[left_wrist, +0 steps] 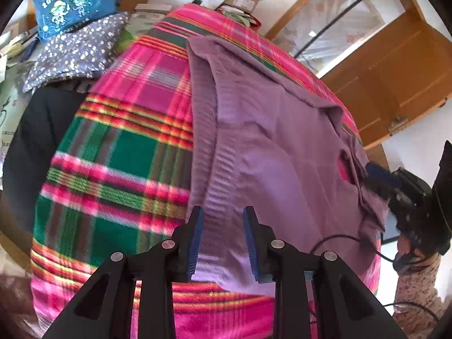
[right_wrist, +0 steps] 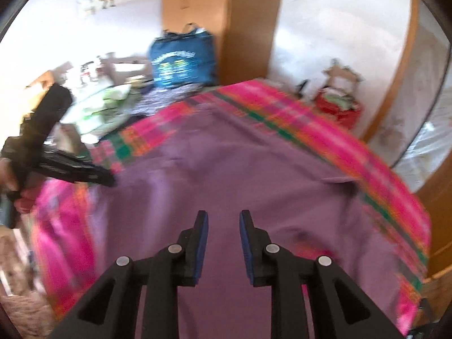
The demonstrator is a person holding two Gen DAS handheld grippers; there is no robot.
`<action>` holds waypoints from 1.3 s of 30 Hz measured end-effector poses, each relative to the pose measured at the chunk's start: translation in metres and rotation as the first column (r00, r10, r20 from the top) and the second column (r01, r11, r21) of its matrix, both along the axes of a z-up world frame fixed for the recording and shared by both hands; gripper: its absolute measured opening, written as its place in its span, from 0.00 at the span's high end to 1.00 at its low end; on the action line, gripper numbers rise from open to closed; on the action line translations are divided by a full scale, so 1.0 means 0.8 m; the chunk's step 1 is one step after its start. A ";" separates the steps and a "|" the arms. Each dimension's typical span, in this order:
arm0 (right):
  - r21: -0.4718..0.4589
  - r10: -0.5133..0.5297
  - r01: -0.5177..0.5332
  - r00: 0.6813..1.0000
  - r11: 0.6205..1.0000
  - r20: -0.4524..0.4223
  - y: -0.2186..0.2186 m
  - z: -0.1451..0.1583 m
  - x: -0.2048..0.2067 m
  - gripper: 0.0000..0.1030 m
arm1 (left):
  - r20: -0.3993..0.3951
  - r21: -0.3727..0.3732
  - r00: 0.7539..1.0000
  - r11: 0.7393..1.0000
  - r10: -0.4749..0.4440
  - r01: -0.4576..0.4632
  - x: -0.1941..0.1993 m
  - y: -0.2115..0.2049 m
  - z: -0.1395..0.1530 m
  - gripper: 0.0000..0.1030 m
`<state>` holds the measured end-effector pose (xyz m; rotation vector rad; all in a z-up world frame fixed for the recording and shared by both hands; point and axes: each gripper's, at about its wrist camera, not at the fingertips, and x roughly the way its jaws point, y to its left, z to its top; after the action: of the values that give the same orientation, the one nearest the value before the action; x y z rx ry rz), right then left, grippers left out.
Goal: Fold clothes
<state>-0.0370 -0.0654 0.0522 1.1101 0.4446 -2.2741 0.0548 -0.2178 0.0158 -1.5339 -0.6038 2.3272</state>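
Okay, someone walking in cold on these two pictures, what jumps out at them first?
The loud pink-and-green plaid blanket covering the bed, with a purple garment spread across its middle. Closest to the lens, the left gripper and right gripper both hang open above the purple cloth. A blue printed bag sits beyond the blanket's far end.

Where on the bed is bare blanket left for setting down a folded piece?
Bare plaid blanket lies between the purple garment and the dark cloth. Crowded beyond: spotted cushion and blue bag.

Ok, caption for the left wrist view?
Open left tongs above a purple garment spread on a plaid blanket.
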 end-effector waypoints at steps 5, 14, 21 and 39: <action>0.003 0.070 -0.070 0.997 0.998 0.027 -0.037 -0.007 0.024 0.77 | 0.012 -0.003 0.999 0.999 0.033 -0.033 0.013 -0.011 0.000 0.71; -0.025 0.064 -0.063 0.997 0.998 0.052 -0.040 0.004 0.052 0.77 | 0.026 -0.013 0.998 0.998 0.064 -0.063 0.025 -0.012 -0.005 0.70; -0.032 0.091 -0.088 0.987 0.996 0.133 -0.076 -0.045 0.069 0.77 | 0.000 -0.071 1.000 0.997 0.032 -0.032 0.041 0.002 0.003 0.75; 0.214 0.258 -0.253 0.966 0.943 0.005 -0.161 -0.102 0.105 0.93 | -0.007 0.109 0.998 0.992 0.064 -0.063 0.051 -0.031 0.000 0.95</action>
<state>0.0473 -0.1939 -0.0295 1.0600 0.8105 -2.0469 0.0954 -0.2423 0.0155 -1.4740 -0.7737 2.3052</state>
